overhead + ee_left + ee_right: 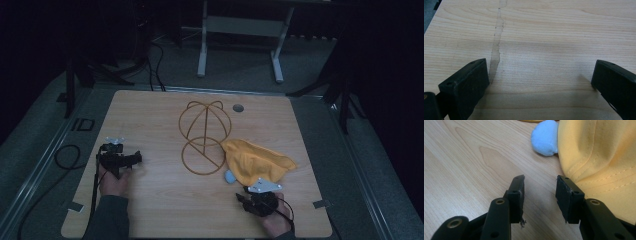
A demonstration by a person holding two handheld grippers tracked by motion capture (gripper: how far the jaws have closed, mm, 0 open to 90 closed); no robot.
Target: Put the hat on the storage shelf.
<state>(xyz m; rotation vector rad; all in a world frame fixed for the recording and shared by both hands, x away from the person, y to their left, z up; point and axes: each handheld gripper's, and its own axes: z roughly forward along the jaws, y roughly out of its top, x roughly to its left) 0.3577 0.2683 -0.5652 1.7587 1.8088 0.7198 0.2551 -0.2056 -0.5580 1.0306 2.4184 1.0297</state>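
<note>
The pale wooden table point(150, 200) stands in a dark room. The right gripper point(540, 188), jaws a little apart and empty, is just beside the near edge of the yellow cap point(599, 157); the left gripper point(540, 77), jaws wide apart and empty, is well apart from the cap, over bare wood. The cap looks soft, light and stitched, so I would pinch its near hem; a small blue cloth piece point(545, 137) touches the cap's left side, and a thin wire hat stand point(204, 137) lies just beyond the cap.

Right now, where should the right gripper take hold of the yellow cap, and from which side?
Grip the near stitched edge of the yellow cap, coming from the person's side. It lies slumped flat on the table, so a thin fabric edge suits the right gripper, whose open fingers are already beside it.
</note>
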